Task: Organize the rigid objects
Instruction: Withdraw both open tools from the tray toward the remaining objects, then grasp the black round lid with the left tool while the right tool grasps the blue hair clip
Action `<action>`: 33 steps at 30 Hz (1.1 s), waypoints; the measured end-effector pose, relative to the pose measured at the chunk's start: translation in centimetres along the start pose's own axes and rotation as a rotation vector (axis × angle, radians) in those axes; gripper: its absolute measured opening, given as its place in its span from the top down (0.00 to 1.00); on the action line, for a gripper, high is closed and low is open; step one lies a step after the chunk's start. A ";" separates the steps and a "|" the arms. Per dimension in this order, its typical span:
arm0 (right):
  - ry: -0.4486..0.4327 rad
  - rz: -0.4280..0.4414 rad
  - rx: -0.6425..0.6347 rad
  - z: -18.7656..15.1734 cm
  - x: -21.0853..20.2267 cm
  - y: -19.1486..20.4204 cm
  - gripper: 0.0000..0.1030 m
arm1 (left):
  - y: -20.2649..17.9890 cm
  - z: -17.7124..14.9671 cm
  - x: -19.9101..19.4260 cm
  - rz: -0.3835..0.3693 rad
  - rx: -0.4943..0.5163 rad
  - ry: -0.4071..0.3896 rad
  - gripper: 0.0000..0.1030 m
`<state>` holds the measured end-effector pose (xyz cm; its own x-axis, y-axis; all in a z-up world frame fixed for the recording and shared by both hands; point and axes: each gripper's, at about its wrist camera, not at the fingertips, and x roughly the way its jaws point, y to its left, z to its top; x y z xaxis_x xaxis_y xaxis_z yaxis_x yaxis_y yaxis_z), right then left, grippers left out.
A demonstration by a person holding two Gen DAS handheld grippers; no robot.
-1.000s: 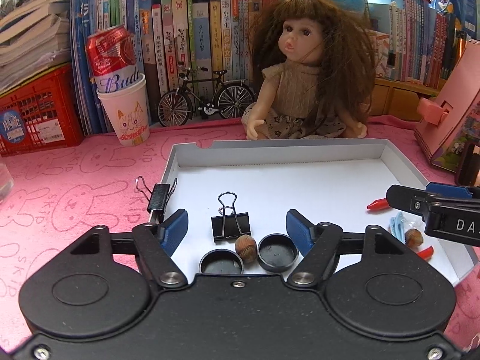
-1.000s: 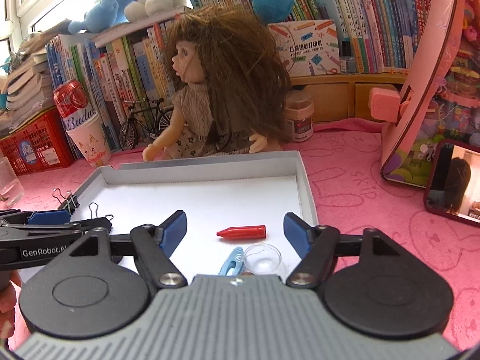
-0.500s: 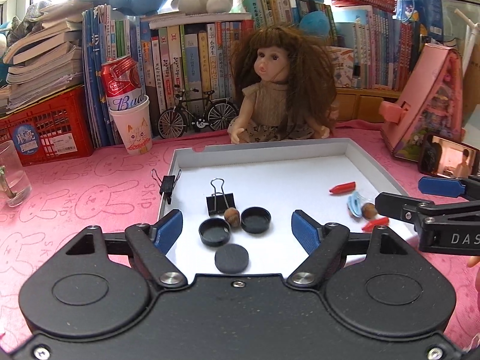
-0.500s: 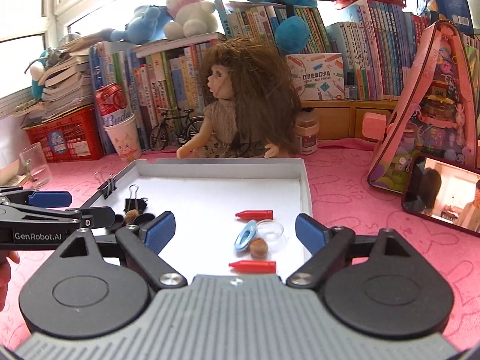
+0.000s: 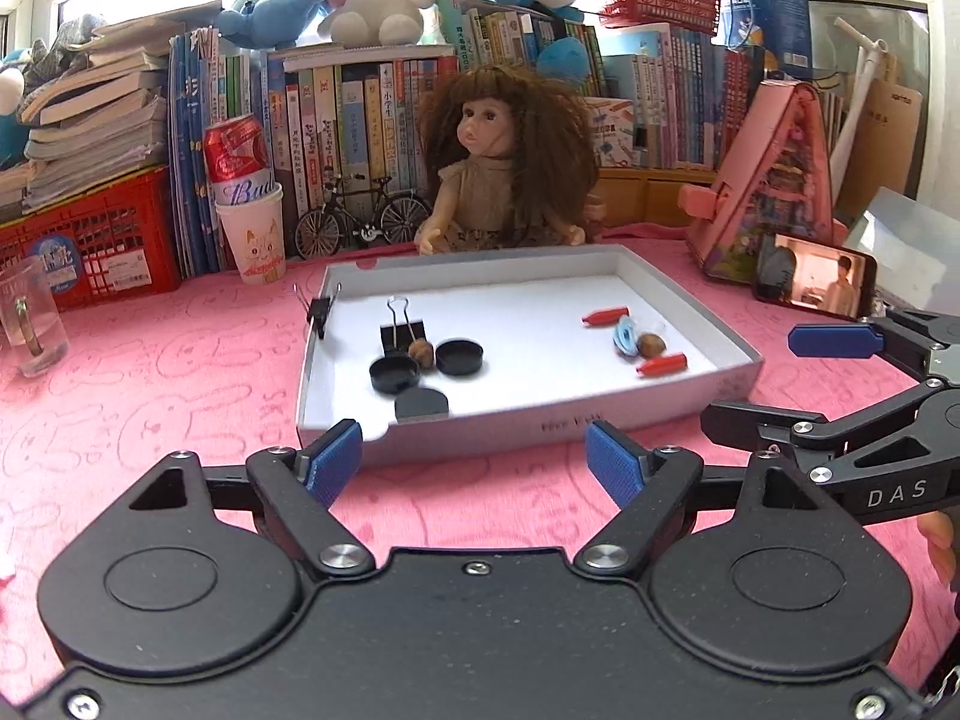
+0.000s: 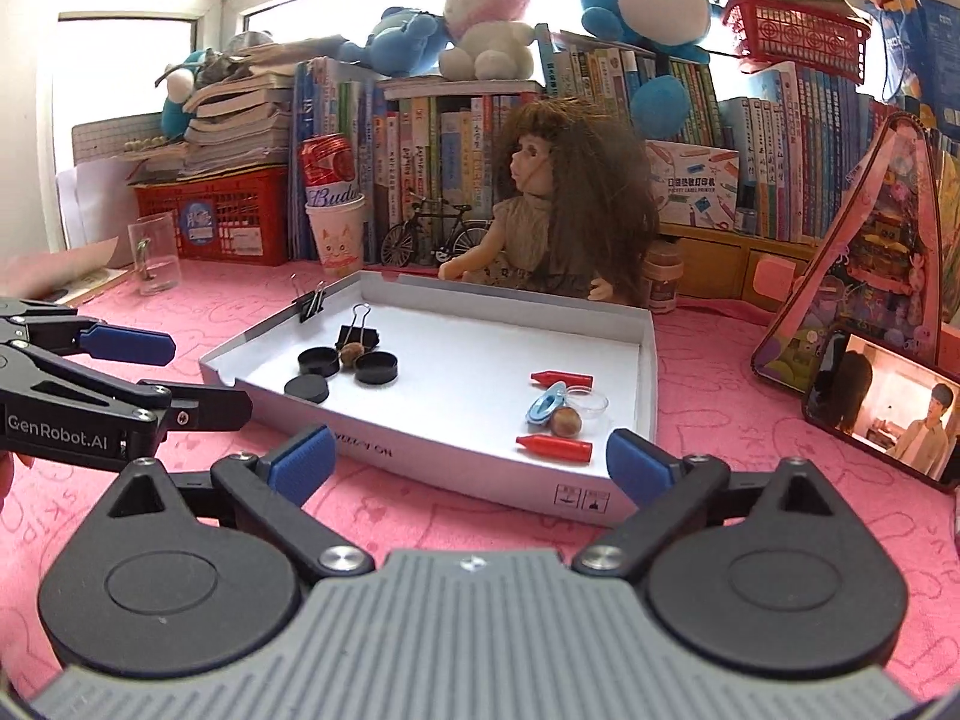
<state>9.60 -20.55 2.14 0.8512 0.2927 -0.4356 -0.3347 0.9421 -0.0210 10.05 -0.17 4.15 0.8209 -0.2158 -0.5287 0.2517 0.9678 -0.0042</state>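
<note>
A white tray (image 5: 510,427) lies on the pink cloth. On its left side are three black caps (image 5: 394,373), a hazelnut (image 5: 421,353) and a black binder clip (image 5: 399,333). A second clip (image 5: 321,312) grips the left rim. On the right side lie two red caps (image 6: 553,449), a blue clip (image 6: 546,408), a nut (image 6: 566,420) and a clear lid (image 6: 585,402). My left gripper (image 5: 474,456) is open in front of the tray, holding nothing. My right gripper (image 6: 468,465) hovers before the tray's near wall, its jaws opening with nothing between them.
A doll (image 5: 510,168) sits behind the tray, with a toy bicycle (image 5: 360,219) and books beside it. A can in a paper cup (image 5: 249,222), a glass (image 5: 27,318) and a red crate (image 5: 90,240) stand left. A pink toy house (image 5: 774,180) and a phone (image 5: 813,283) stand right.
Both grippers have drawn back out of the tray to in front of its near wall, and their jaws stand wider. A third black cap has come into view.
</note>
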 end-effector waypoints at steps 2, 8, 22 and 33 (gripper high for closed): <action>0.012 0.014 -0.029 -0.6 -0.4 0.2 0.01 | 0.0 -0.9 -0.7 -0.006 -0.002 0.004 0.22; 0.042 0.045 -0.082 -2.5 -1.5 0.5 0.01 | -0.4 -3.8 -2.5 -0.044 0.014 0.012 0.22; 0.069 0.078 -0.114 -4.8 -1.9 1.0 0.00 | -2.8 -7.4 -4.4 -0.149 0.095 0.024 0.24; 0.086 0.094 -0.119 -5.0 -1.6 1.0 0.00 | -3.5 -8.4 -4.1 -0.167 0.094 0.046 0.59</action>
<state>5.88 -20.87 -1.63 0.7779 0.3587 -0.5159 -0.4610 0.8838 -0.0806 1.50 -1.61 -0.80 0.7397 -0.3642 -0.5659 0.4313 0.9021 -0.0167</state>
